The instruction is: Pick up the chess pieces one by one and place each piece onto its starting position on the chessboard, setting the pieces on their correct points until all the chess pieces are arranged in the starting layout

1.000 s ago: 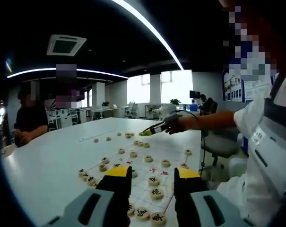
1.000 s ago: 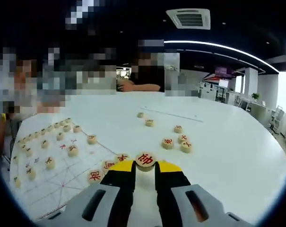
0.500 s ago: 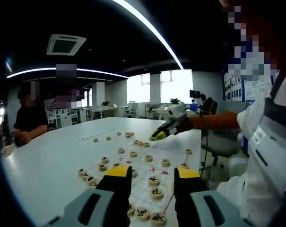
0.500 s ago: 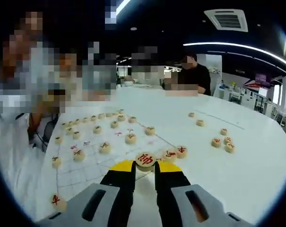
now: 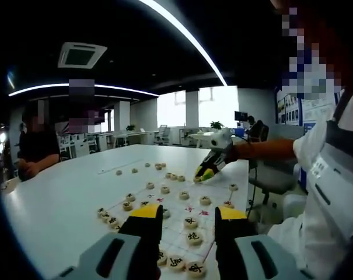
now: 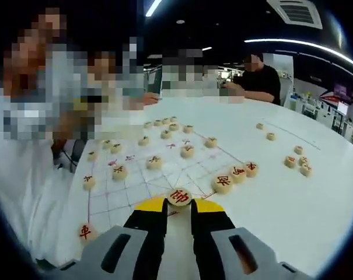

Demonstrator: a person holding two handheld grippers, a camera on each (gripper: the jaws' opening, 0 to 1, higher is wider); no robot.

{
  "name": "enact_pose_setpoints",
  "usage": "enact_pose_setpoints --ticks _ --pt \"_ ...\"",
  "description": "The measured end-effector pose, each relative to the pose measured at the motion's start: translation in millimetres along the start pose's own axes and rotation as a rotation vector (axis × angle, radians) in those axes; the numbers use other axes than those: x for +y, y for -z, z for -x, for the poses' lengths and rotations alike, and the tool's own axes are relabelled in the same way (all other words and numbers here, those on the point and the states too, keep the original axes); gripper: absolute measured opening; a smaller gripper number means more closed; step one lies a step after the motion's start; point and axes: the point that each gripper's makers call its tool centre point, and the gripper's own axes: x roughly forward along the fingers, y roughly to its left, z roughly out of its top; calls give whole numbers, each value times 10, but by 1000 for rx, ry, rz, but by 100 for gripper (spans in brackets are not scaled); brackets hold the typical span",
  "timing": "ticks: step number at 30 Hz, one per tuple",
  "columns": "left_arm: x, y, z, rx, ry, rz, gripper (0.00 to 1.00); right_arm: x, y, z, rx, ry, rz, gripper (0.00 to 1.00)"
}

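Open-plan office interior. In the left gripper view a large white table spans the foreground, with rows of desks and office chairs at 12 o'clock before bright windows, a recessed ceiling air-conditioning vent at 10 o'clock and a linear strip light at 1 o'clock. In the right gripper view a seated person occupies the table's far edge at 1 o'clock.

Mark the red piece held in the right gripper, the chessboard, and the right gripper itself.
red piece [image 6: 179, 196], right gripper view, its top face.
chessboard [image 6: 142, 185], right gripper view, bare grid.
right gripper [image 5: 207, 173], left gripper view, its yellow tips.
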Motion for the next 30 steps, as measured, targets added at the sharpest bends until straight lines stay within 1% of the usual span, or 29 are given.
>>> enact_pose_setpoints --ticks 4,15,21,25,26,29,30 --pt "2 -5 2 -1 -1 0 37 -14 9 4 1 6 1 18" --pt "-5 -17 7 -5 1 -1 37 -46 23 8 6 22 41 18" --pt "-11 -28 10 -8 2 -3 37 -51 53 3 22 21 43 19" --pt "-13 -31 9 -10 3 -3 37 -83 58 17 21 29 37 20" --pt "-11 -30 8 -10 3 -2 37 -96 21 22 0 34 27 21" --pt "-3 -29 6 -10 1 -1 37 -151 -188 44 -115 50 -30 42" --pt "-4 -29 6 -9 1 -1 37 -202 -256 65 -150 65 -41 48"
